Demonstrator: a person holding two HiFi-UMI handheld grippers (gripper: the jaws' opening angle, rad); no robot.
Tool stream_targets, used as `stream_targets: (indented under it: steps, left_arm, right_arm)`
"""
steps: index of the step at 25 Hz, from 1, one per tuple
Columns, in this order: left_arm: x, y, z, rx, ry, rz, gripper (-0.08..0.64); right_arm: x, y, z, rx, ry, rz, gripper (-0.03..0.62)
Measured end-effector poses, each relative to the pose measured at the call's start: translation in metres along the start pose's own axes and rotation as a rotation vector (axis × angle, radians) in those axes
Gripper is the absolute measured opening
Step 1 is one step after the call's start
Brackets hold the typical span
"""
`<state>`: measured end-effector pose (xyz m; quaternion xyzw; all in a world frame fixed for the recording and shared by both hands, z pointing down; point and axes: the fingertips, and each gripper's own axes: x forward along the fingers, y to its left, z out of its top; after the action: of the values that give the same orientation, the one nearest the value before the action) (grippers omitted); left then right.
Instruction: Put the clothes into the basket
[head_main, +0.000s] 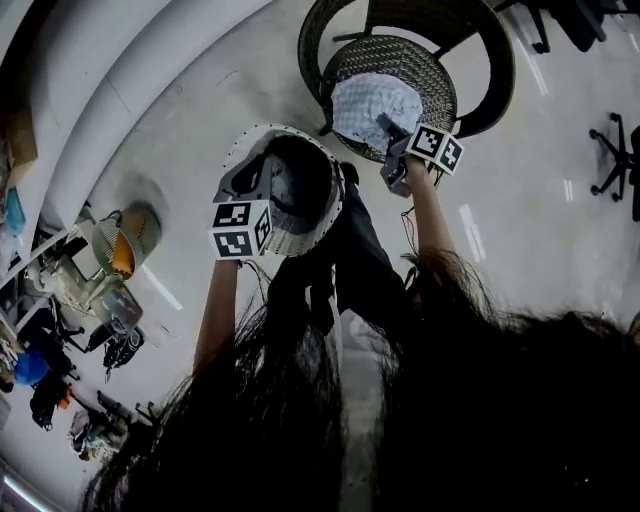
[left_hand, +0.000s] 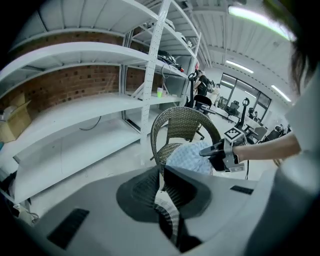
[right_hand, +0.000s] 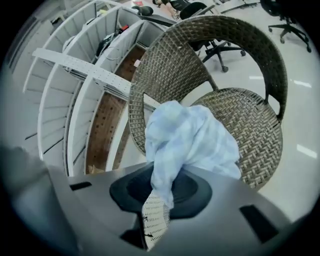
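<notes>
Head view: the right gripper (head_main: 388, 128) is reaching over the seat of the round brown wicker chair (head_main: 395, 55), forearm stretched forward and jaws angled down. It is pinching the light blue checked garment (head_main: 372, 100), which is bunching on the seat. The left gripper (head_main: 258, 215) is holding the grey-and-white soft-sided basket (head_main: 245, 150) just in front of the chair, on the person's side, with its dark mouth facing up. For this step, the pinch probably needs to stay firm until the cloth is hanging clear of the seat. The basket's mouth would be best brought under the cloth before any release.

Left gripper view: the jaws are standing drawn together. The basket is lying out of sight below the gripper body, so the grip on its rim is a judgement from the head view. This gripper is tilting down towards the chair.

Right gripper view: the jaws are clamping a fold of the garment, which is trailing down towards the chair seat.
</notes>
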<state>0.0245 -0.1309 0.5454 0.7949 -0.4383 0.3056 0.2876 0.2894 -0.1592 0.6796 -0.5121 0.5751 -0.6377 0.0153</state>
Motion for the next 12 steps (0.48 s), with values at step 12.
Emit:
stream_targets:
  steps: [12]
  left_arm:
    - [-0.115, 0.023, -0.038, -0.035, -0.114, 0.032, 0.038]
  right_arm:
    - [-0.092, 0.117, -0.07, -0.109, -0.02, 0.127, 0.083]
